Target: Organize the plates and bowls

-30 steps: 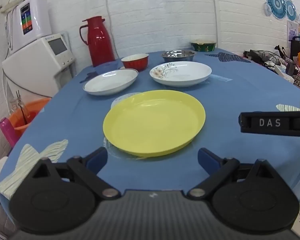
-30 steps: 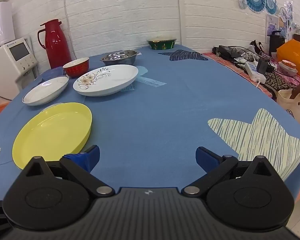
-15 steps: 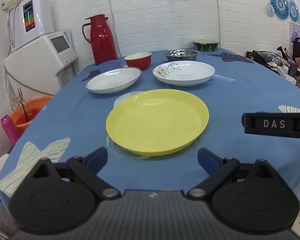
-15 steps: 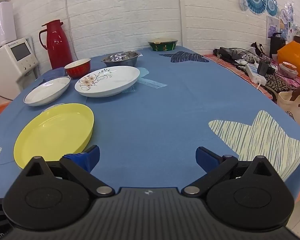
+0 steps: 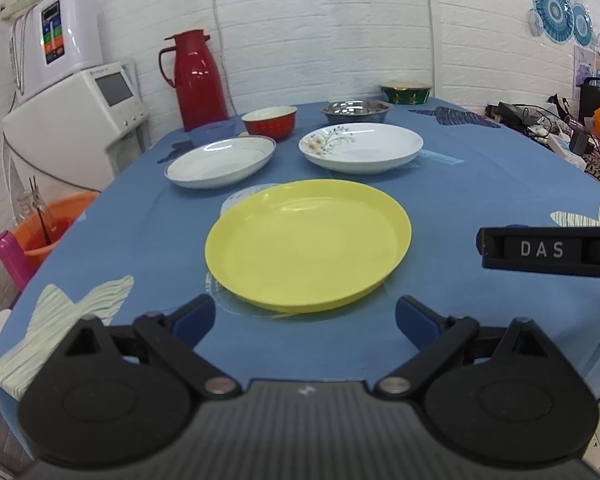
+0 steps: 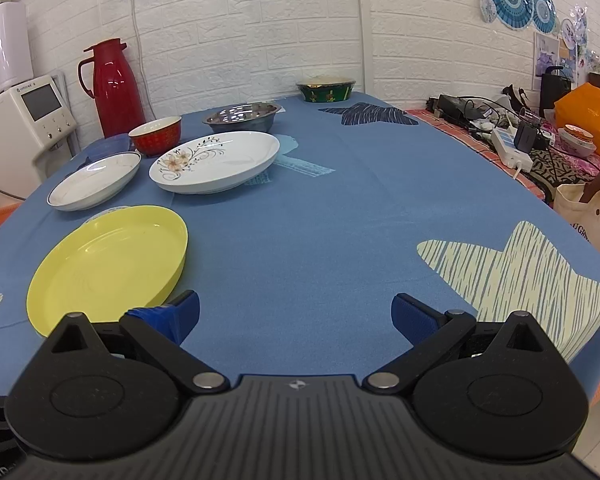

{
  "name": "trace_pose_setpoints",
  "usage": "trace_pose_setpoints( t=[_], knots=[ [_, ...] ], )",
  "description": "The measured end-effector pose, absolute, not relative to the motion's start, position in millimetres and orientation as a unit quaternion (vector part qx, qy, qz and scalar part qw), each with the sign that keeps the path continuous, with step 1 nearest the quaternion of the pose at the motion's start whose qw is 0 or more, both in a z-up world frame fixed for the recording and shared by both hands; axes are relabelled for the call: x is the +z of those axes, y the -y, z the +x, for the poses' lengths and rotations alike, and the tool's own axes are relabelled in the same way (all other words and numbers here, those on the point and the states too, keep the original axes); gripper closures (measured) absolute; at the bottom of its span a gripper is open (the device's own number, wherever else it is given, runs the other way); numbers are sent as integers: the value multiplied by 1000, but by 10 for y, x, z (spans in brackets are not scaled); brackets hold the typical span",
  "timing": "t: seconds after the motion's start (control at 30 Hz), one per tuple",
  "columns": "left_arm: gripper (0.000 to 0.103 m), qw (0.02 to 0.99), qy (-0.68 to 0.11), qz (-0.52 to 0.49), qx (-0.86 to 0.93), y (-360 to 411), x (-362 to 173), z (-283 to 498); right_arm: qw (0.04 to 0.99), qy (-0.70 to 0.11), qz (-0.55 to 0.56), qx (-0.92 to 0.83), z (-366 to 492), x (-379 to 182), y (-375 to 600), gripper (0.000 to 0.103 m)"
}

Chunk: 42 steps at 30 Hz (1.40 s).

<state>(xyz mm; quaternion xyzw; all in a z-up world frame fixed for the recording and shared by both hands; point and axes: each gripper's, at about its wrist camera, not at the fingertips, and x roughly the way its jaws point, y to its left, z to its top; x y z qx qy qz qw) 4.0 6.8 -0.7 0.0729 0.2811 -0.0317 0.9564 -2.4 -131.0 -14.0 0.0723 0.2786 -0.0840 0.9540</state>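
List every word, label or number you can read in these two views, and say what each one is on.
"DAS": white letters on the black side of the right gripper, seen from the left wrist view.
Partial "Gen": bottom left corner of the right wrist view; the rest is cut off.
Printing on the cream tote bag: too blurred to read.
Panel on the white dispenser and the logo on the white machine: too small to read.

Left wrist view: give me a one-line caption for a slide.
Open left gripper faces a yellow plate on the blue tablecloth, with white plates and bowls beyond.
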Motion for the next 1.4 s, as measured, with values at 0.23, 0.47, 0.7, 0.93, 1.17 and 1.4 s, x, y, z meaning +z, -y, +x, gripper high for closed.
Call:
trace_pose_setpoints(
  t=[0.23,0.47,0.7,0.93,1.17,1.4],
  knots=[
    [6,958,-276,72,-37,-69,-4,35,954,-278,70,-84,-25,-143,1304,13],
    [6,959,-271,70,-41,-66,-2,9,954,-278,70,-84,-24,-138,1295,13],
    [6,960,-269,69,-42,-65,-2,-2,955,-278,68,-82,-32,-131,1277,13],
    [6,959,-270,66,-44,-65,-6,4,955,-278,68,-82,-33,-132,1273,13],
    [6,960,-269,63,-47,-75,-3,0,955,-278,68,-81,-34,-129,1264,13],
    [6,960,-268,62,-49,-80,4,-1,955,-276,68,-81,-34,-114,1241,13]
  ],
)
